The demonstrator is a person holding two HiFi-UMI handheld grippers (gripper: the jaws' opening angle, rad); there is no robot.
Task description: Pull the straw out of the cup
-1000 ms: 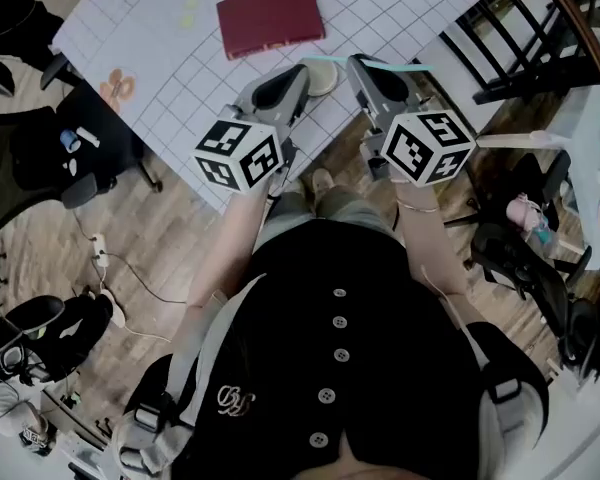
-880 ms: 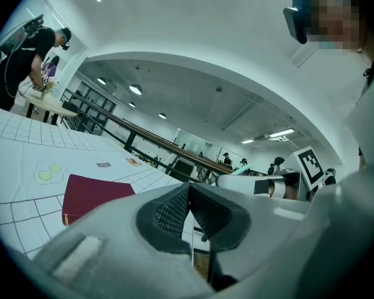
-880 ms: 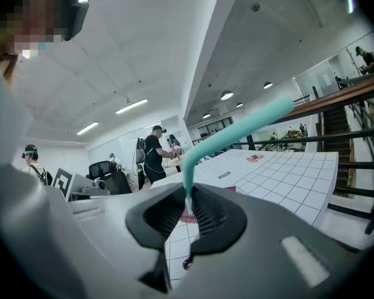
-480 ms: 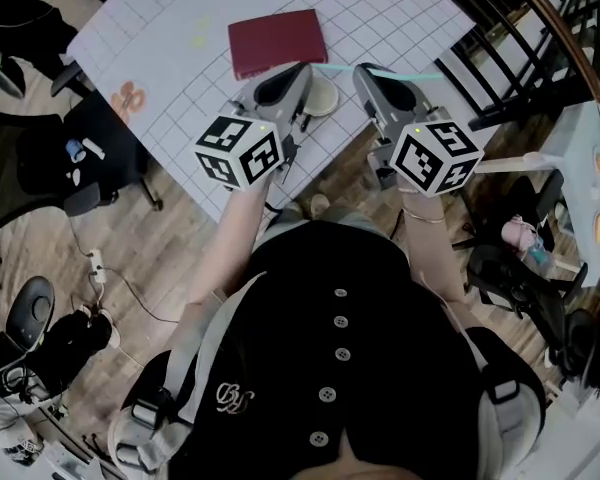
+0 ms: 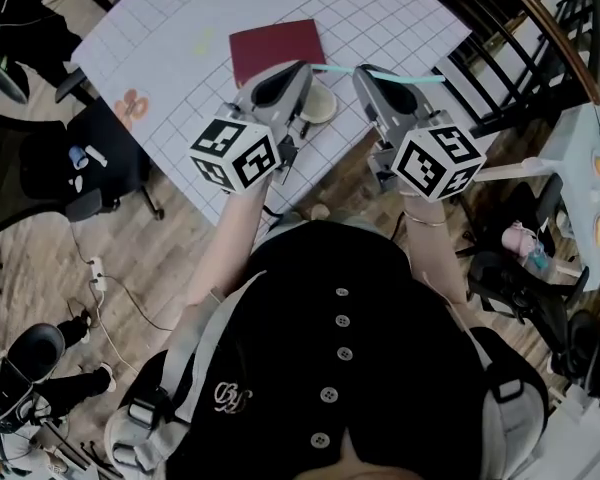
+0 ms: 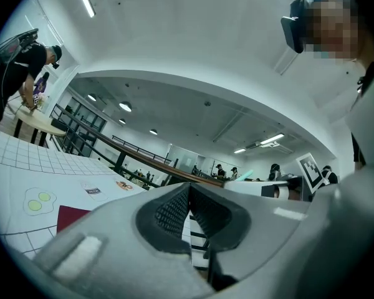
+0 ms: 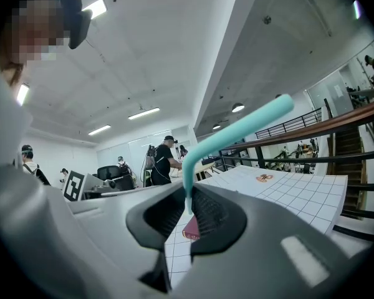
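One straw (image 7: 237,126) | pale teal, bent | pinched in right tongs (image 7: 188,199)

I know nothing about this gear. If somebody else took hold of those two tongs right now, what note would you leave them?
Left tongs: shut, nothing between them, close beside the cup.
Right tongs: shut on the end of the teal straw, which bends up and off to the right.
Cup: on the gridded table, between the two tongs, not held.
Done: the straw looks clear of the cup.
Left: probably just putting the straw down.
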